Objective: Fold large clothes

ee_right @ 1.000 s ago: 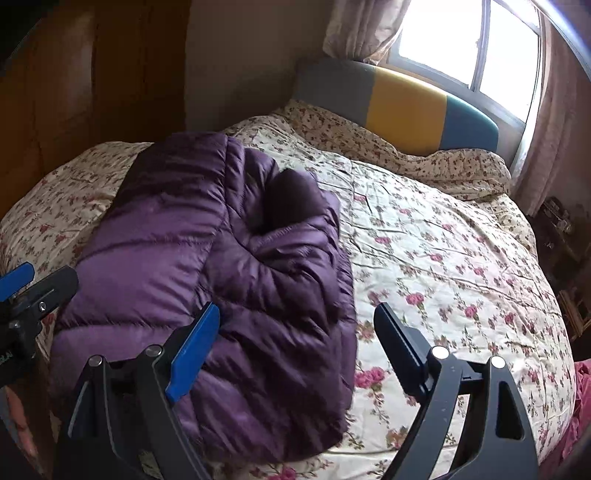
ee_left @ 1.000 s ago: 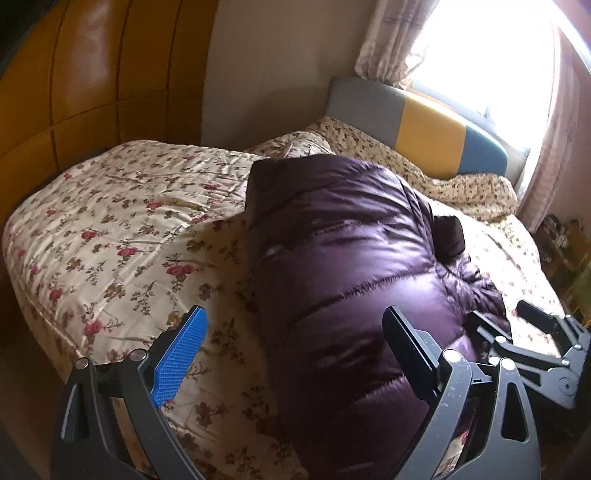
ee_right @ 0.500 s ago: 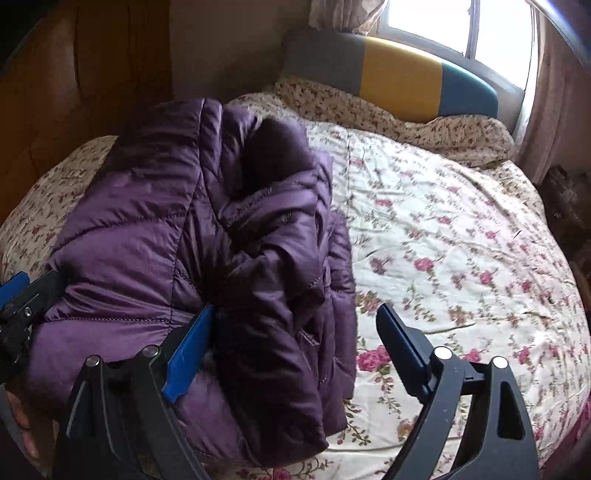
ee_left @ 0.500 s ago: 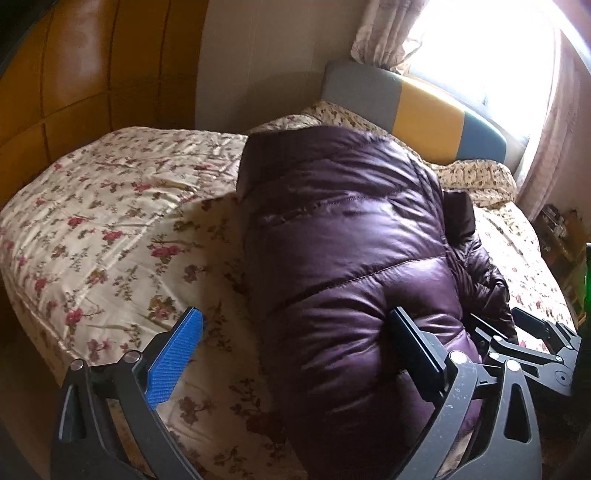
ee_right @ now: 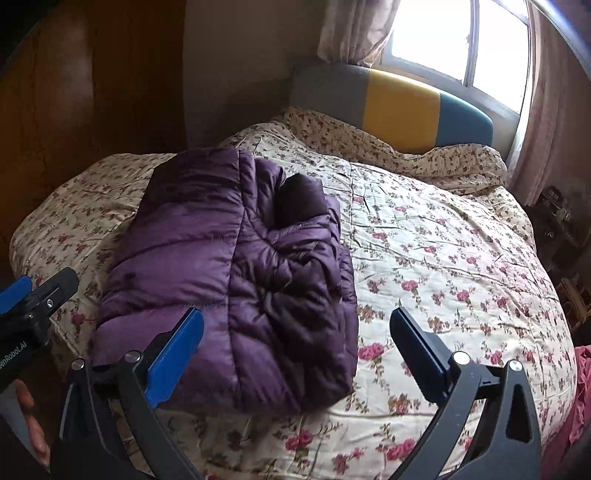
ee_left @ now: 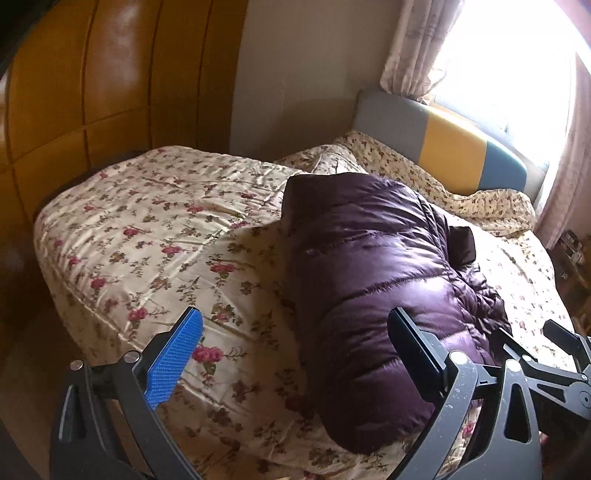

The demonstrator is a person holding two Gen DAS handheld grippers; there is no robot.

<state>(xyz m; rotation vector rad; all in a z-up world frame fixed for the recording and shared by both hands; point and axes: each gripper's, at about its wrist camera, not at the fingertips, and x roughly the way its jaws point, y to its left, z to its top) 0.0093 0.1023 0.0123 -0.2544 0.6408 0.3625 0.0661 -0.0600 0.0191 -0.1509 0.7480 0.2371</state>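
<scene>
A purple puffer jacket [ee_left: 369, 280] lies folded in a thick bundle on the floral bedspread [ee_left: 155, 229], near the bed's front edge. In the right wrist view the jacket [ee_right: 229, 273] shows a smooth panel on the left and crumpled layers on the right. My left gripper [ee_left: 295, 317] hovers wide open over the jacket's left edge, touching nothing. The jaws of my right gripper [ee_right: 295, 314] are opening, held above the jacket's front right corner with nothing pressed between the pads. Each view also catches the other gripper at its edge: the right gripper [ee_left: 546, 343] and the left gripper [ee_right: 37, 295].
A grey, yellow and blue headboard [ee_right: 399, 103] stands at the far end under a bright window with curtains [ee_right: 354, 29]. Wooden wardrobe panels [ee_left: 74, 92] line the left side. A pink cloth [ee_right: 576, 387] lies at the bed's right edge. A person's hand [ee_right: 29, 424] shows at bottom left.
Both grippers have drawn back and up from the jacket since half a second ago. The jacket looks smaller and lies settled on the bed. The right jaws stand slightly wider.
</scene>
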